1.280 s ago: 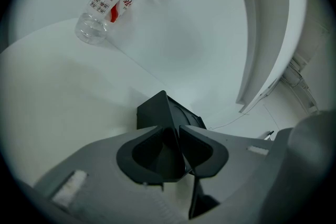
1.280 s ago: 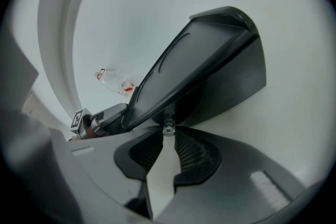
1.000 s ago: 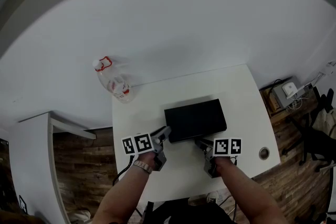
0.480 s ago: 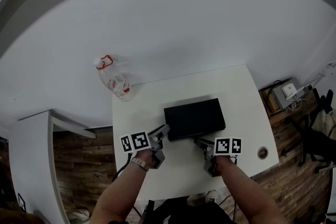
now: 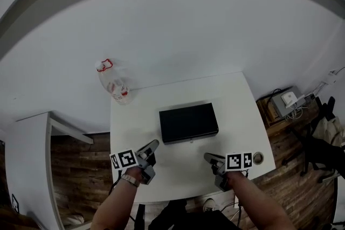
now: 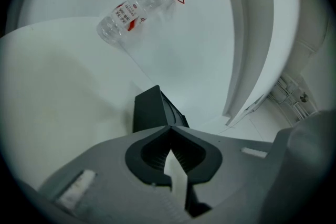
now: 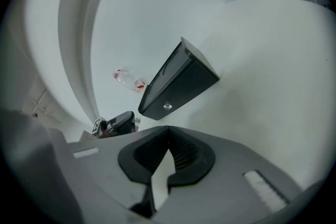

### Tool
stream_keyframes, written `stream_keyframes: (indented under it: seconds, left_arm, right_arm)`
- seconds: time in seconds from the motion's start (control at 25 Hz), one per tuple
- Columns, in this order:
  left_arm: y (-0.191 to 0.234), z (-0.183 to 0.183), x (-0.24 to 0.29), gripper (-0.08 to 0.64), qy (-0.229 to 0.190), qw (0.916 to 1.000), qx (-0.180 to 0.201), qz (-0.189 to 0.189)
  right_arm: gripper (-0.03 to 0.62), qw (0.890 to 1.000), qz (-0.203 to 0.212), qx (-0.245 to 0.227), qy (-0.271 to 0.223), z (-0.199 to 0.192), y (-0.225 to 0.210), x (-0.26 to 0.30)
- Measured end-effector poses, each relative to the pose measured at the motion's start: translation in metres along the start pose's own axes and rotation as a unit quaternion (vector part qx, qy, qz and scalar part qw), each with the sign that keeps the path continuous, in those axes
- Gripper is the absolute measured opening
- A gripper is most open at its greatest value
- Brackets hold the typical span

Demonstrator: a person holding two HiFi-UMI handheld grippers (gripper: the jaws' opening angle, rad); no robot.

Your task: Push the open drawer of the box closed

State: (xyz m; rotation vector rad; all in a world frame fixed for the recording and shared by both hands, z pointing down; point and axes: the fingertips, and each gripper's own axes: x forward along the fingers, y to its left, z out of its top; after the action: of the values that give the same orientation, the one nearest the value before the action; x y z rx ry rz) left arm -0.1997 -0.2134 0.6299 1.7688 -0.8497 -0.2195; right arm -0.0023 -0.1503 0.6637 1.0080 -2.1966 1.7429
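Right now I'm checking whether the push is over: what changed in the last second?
The left gripper and the right gripper both drew back from the front of the black box toward the person and now stand clear of it. The left jaws have just been closing, with nothing between them. The black box, the bottle and the table stayed put.

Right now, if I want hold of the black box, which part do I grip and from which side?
Grip the small knob on the front face of the black box, coming in level from the near side. The box looks too wide to span; the knob is the only part that sticks out.
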Motion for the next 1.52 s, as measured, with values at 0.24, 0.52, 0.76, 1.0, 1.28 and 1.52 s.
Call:
stream_keyframes:
  seconds: [0.24,0.52,0.76,1.0,1.28,1.52]
  left_arm:
    - [-0.034,-0.053,-0.017,0.0,0.002,0.9998,0.01,-0.015]
    - [-0.106,-0.147,-0.032,0.0,0.03,0.9967,0.051,-0.055]
    - [-0.153,-0.229,-0.048,0.0,0.035,0.9941,0.072,-0.073]
    - [-0.179,-0.297,-0.06,0.0,0.03,0.995,0.046,-0.083]
    - [-0.208,-0.336,-0.076,0.0,0.047,0.9931,0.044,-0.098]
    - [-0.223,-0.352,-0.081,0.0,0.06,0.9904,0.049,-0.115]
  right_arm:
    - [0.003,0.998,0.048,-0.026,-0.017,-0.005,0.021,-0.057]
    - [0.003,0.991,0.12,-0.049,-0.033,-0.035,0.052,-0.13]
    - [0.003,0.985,0.153,-0.073,-0.023,-0.072,0.053,-0.183]
    - [0.003,0.982,0.174,-0.076,-0.014,-0.102,0.048,-0.221]
    - [0.003,0.978,0.202,-0.058,-0.007,-0.137,0.057,-0.244]
    - [0.003,0.975,0.211,-0.065,0.007,-0.155,0.062,-0.255]
